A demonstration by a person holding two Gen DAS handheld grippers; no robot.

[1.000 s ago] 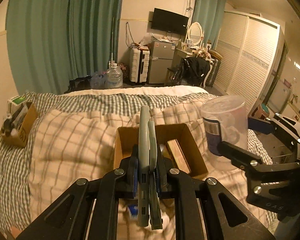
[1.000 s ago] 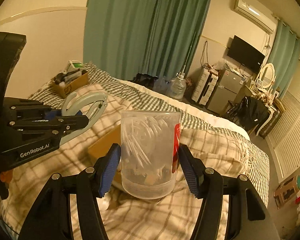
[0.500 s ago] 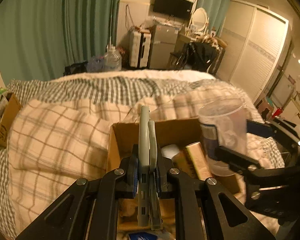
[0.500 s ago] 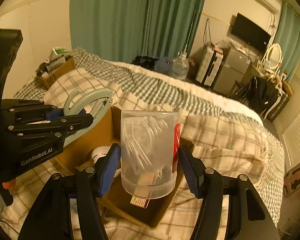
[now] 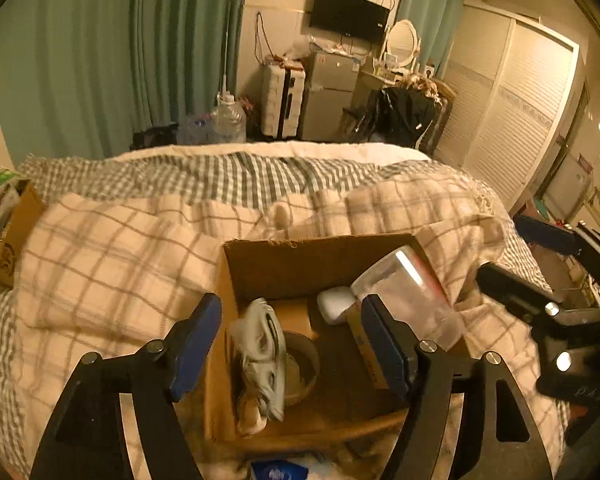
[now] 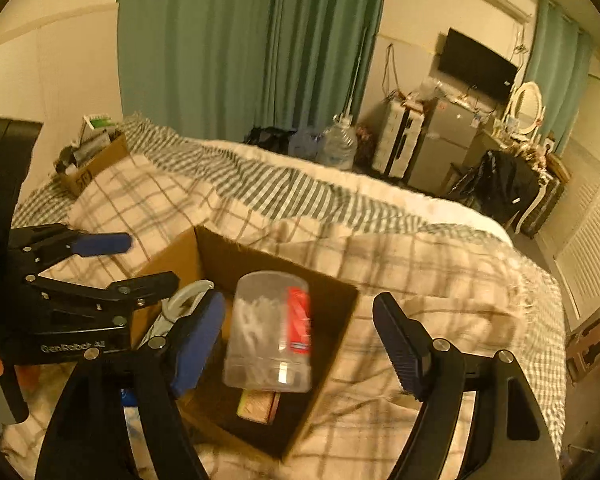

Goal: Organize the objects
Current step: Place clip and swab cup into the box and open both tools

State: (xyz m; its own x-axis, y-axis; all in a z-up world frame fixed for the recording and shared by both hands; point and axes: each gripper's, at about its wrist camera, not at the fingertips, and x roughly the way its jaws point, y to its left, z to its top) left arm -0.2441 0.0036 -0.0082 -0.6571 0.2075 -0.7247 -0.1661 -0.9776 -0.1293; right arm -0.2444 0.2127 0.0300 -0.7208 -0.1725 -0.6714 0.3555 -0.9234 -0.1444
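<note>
Evidently both claws are spreading: left claw above the clip, right claw around the jar, neither pinching; withdraw straight, clear of the box.

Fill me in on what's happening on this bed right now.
A person with a gripper in each hand is packing small things into a cardboard box on the plaid blanket. Both are letting go: the left gripper's jaws are opening around a pale grey clip in the box, and the right gripper's are opening off a clear plastic jar tipping into it.
</note>
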